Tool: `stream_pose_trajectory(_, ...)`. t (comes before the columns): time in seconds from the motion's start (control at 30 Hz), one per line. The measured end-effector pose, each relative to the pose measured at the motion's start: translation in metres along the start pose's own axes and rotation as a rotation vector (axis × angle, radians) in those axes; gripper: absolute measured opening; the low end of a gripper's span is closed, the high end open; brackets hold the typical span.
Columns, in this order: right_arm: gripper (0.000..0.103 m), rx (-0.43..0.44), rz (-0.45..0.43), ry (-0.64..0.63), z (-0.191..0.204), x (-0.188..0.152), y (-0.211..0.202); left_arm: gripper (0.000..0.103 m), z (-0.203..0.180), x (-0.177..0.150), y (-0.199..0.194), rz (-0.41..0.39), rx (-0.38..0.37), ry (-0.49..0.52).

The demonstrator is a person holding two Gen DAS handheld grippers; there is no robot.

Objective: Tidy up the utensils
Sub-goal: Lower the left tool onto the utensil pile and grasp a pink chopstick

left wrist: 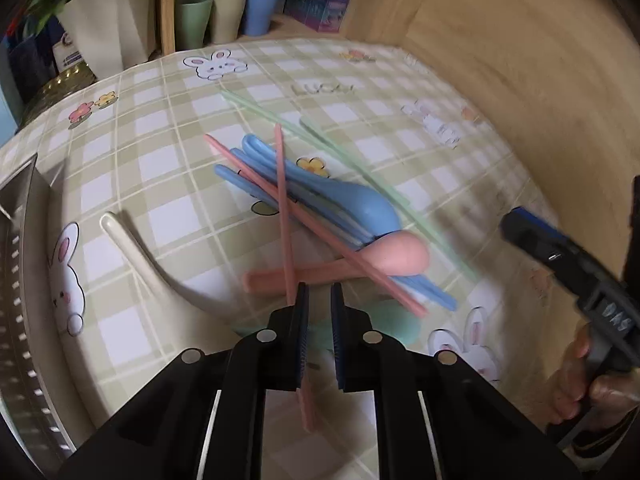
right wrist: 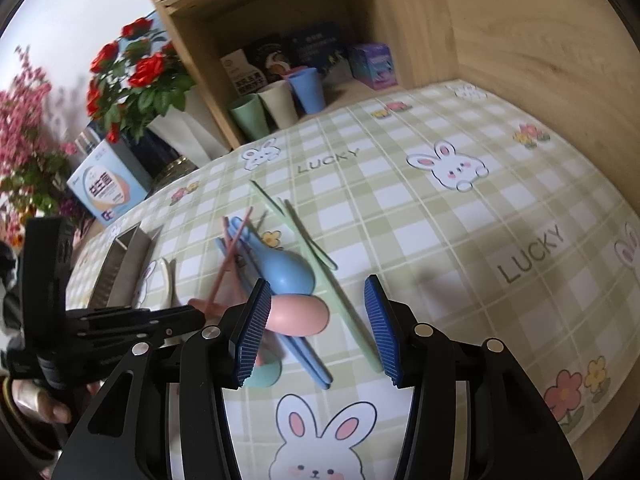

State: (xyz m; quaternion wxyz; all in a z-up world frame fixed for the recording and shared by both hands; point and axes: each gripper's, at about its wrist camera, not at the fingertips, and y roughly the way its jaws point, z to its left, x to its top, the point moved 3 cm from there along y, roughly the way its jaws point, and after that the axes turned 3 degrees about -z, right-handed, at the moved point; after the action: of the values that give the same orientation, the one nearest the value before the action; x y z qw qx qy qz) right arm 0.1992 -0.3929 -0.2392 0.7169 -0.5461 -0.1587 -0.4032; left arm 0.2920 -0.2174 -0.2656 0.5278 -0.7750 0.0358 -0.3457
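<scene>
The checked tablecloth (right wrist: 460, 216) is showing its word "LUCKY" sharply only in the right wrist view, which alone is taking in the red roses (right wrist: 136, 68). Only the left wrist view is showing the whole white spoon (left wrist: 160, 276). The utensil pile is lying mid-table: blue spoon (left wrist: 352, 204), pink spoon (right wrist: 298, 314), green chopsticks (right wrist: 316, 256). The left gripper (left wrist: 319, 300) is sitting nearly closed around a pink chopstick (left wrist: 282, 208); whether it is pinching is unclear. The right gripper (right wrist: 318, 292) is standing open over the pink spoon.
</scene>
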Motion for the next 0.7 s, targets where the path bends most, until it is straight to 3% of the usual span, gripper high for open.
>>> stream_pose_trajectory(0.17,0.047,0.011,0.003,0.015,-0.003,-0.002,0.002,0.011,0.011,0.000,0.006,0.020,0.059,-0.023)
stream_pose_trajectory(0.4,0.047,0.017,0.017,0.013,-0.001,-0.003,0.006,0.011,0.009,-0.003,0.015,0.070,0.053,0.002)
stream_pose_trajectory(0.7,0.047,0.009,0.023,-0.001,0.002,-0.006,0.002,0.006,0.011,-0.001,0.016,0.026,0.084,-0.039)
